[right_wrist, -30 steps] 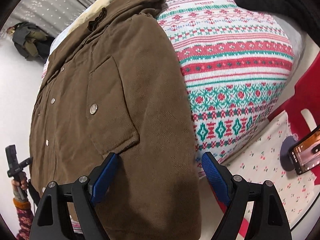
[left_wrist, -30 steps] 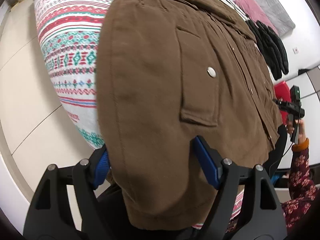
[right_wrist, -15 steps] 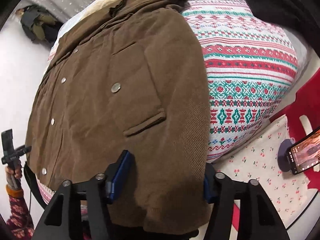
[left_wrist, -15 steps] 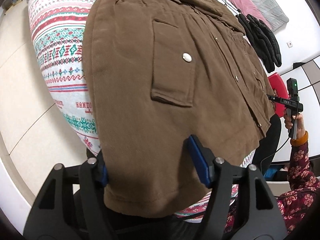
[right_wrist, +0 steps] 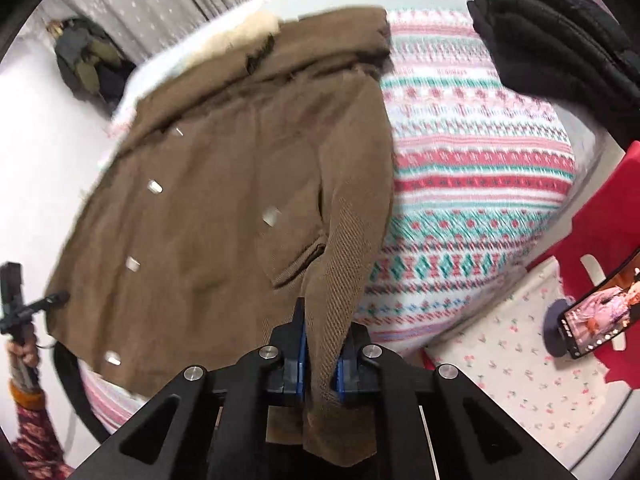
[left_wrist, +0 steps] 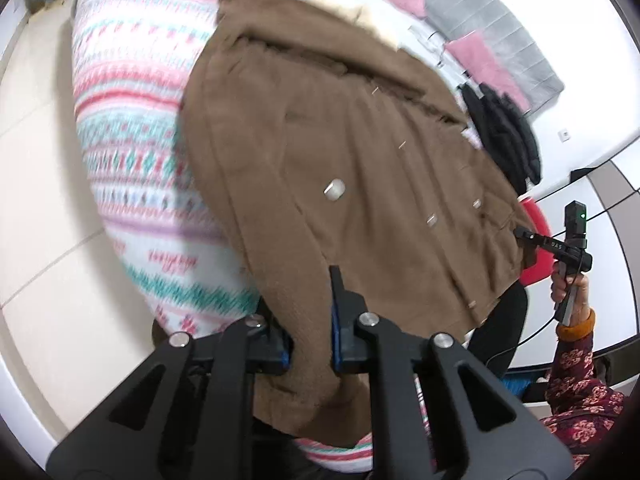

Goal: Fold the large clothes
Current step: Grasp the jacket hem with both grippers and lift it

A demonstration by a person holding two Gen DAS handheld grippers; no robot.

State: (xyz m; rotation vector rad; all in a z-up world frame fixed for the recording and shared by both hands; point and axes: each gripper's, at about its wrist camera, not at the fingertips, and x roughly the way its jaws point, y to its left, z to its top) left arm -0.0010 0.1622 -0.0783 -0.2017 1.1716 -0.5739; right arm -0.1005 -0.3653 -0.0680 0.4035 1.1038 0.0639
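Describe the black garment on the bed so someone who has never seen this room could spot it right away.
Start at the bed with the red, green and white patterned cover. The big brown coat lies across the middle of it; look past the coat's far right edge. There sits the black garment, a bulky dark heap, the only black thing on the cover, with no buttons or pale furry collar.
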